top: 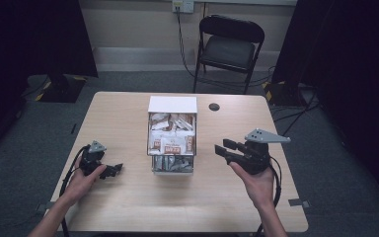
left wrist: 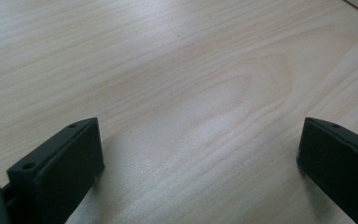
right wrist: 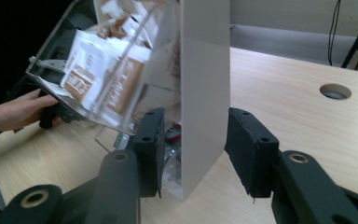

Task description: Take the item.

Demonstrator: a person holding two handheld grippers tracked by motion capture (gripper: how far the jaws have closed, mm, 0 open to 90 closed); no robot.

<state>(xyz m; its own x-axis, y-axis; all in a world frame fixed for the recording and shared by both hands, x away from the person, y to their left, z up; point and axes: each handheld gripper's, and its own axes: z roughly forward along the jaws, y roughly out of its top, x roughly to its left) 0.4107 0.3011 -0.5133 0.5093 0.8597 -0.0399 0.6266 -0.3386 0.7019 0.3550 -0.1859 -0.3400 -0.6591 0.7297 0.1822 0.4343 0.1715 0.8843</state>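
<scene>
On the left side of the wooden table (top: pixel 128 202), the person's left hand (top: pixel 81 182) holds the left gripper (top: pixel 112 170) low over the bare wood, its jaws pointing toward the middle of the table; the left gripper view shows those two black jaws spread wide with nothing between them but pale wood grain, and it is not clear whether they touch the surface. At the table's centre stands a white-walled dispenser box (top: pixel 172 104) with clear acrylic compartments, an upper bin tilted open toward the person and packed with brown-and-white sachets (top: pixel 171 143), and a lower bin holding darker packets (top: pixel 172 164). In the right gripper view the box's white side wall (right wrist: pixel 205 93) rises upright between the jaws' line of sight, with the tilted clear bin and its sachets (right wrist: pixel 91 70) to the left of it. To the right of the box, near it but apart, the right hand (top: pixel 259 185) holds the right gripper (top: pixel 223 149) above the table with its jaws aimed at the box's side; they stand open, and the wall's lower front edge appears framed between them without either pad clearly touching it. Farther right on the tabletop is a round cable hole (right wrist: pixel 335 91), and beyond the table stands a black folding chair (top: pixel 229 47).
</scene>
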